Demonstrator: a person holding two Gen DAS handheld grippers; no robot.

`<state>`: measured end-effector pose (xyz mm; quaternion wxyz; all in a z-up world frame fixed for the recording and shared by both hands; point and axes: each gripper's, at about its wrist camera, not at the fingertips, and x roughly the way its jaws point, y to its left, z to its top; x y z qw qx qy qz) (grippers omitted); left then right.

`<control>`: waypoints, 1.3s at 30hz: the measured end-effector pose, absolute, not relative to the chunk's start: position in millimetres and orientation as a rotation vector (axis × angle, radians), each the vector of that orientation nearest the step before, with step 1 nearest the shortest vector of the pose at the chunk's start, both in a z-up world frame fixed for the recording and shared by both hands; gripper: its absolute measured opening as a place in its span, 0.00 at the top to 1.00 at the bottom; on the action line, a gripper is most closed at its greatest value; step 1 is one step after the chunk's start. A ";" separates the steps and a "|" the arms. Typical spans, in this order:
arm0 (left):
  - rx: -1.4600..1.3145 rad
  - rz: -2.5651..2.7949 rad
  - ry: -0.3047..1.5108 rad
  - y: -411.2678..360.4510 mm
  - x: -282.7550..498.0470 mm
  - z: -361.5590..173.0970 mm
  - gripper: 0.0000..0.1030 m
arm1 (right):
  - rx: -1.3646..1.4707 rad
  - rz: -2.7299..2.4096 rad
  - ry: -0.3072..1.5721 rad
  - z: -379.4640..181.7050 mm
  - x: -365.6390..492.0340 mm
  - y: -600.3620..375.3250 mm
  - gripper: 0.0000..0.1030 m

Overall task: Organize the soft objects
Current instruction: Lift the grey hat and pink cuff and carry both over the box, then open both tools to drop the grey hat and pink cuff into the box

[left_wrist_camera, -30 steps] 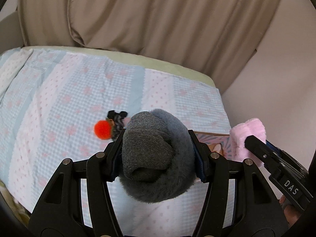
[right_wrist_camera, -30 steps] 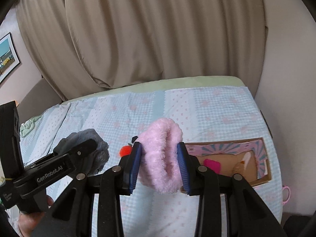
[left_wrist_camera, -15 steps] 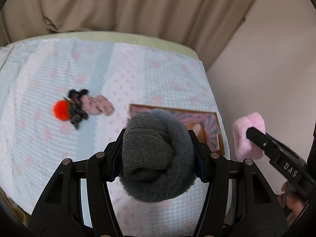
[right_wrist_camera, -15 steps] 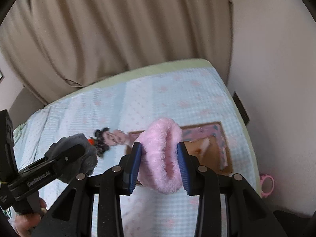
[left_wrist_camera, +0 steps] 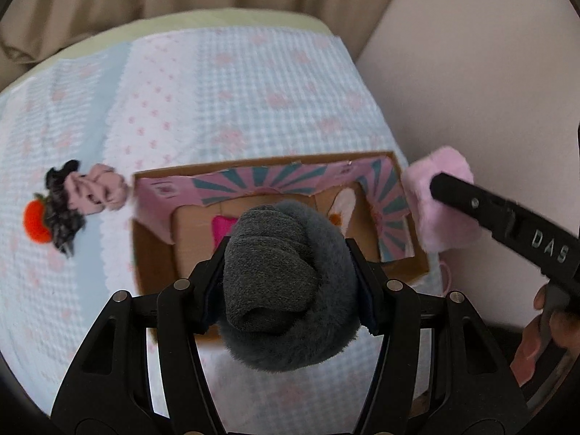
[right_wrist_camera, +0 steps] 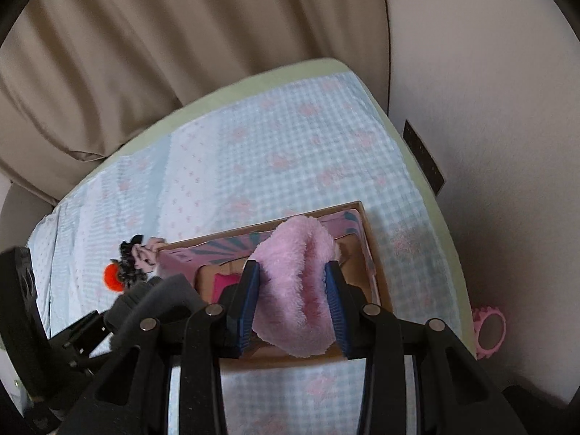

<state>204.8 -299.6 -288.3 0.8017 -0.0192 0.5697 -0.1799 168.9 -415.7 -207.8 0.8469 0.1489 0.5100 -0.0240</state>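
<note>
Grey fluffy sock (left_wrist_camera: 286, 282) and pink fluffy sock (right_wrist_camera: 301, 290) are sitting squeezed in the left fingers (left_wrist_camera: 214, 275) and right fingers (right_wrist_camera: 250, 304), both hanging right over the box (left_wrist_camera: 152, 253) by the bed's (left_wrist_camera: 253, 83) right edge

Bed (left_wrist_camera: 253, 83) with a pale blue gingham cover, pink-patterned.
On it lie 1 open cardboard box (left_wrist_camera: 152, 250) with pink-and-teal flaps and, just beside its left end, a small pink, black and orange soft toy (left_wrist_camera: 72, 203).

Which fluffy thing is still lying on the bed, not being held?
The black and pink bundle with the orange pompom, left of the box. The grey one and pink one are clamped in grippers.
</note>
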 end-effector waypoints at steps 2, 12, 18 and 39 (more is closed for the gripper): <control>-0.017 -0.389 1.256 -310.8 215.6 -309.4 0.47 | 0.326 -0.058 1.101 -224.2 180.8 -424.0 0.67; 0.075 -0.411 1.370 -333.7 234.8 -377.7 0.47 | 0.375 -0.058 1.246 -299.5 219.7 -436.9 0.67; 0.092 -0.401 1.390 -332.6 241.6 -376.0 0.10 | 0.422 0.009 1.305 -317.1 231.6 -438.0 0.46; 0.093 -0.360 1.323 -282.4 204.5 -320.4 0.06 | 0.363 0.036 1.243 -281.5 205.7 -420.3 0.00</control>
